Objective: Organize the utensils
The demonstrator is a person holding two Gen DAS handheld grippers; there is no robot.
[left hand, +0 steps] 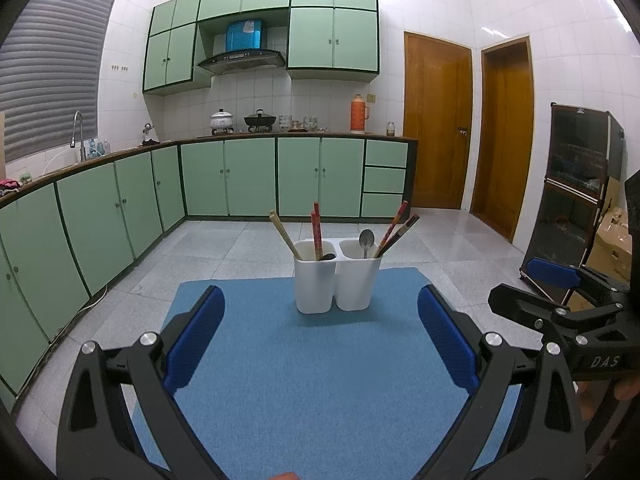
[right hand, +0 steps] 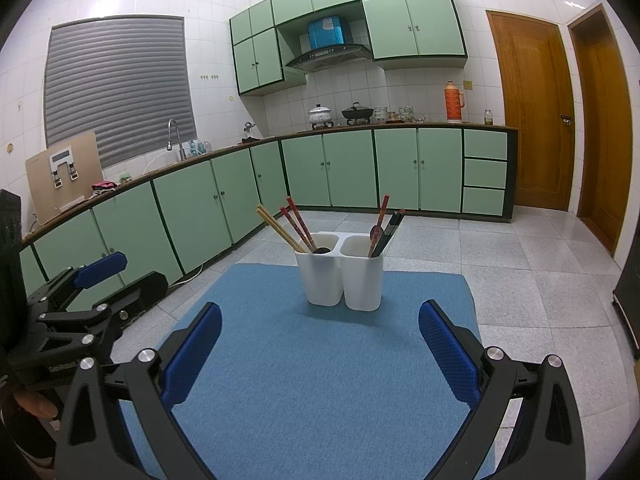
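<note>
A white two-compartment utensil holder (left hand: 336, 280) (right hand: 344, 280) stands at the far end of a blue mat (left hand: 320, 380) (right hand: 320, 380). Its left cup holds wooden chopsticks (left hand: 284, 236), red chopsticks (left hand: 317, 232) and a dark spoon (left hand: 328, 257). Its right cup holds a metal spoon (left hand: 366, 240), a red chopstick and dark chopsticks (left hand: 400, 232). My left gripper (left hand: 320, 304) is open and empty, well short of the holder. My right gripper (right hand: 320, 320) is open and empty too, and shows at the right edge of the left wrist view (left hand: 560, 300).
The mat lies on a surface above a grey tiled floor. Green kitchen cabinets (left hand: 120, 208) run along the left and back. Wooden doors (left hand: 438, 120) stand at the right. A dark cabinet (left hand: 580, 184) and cardboard boxes stand at far right.
</note>
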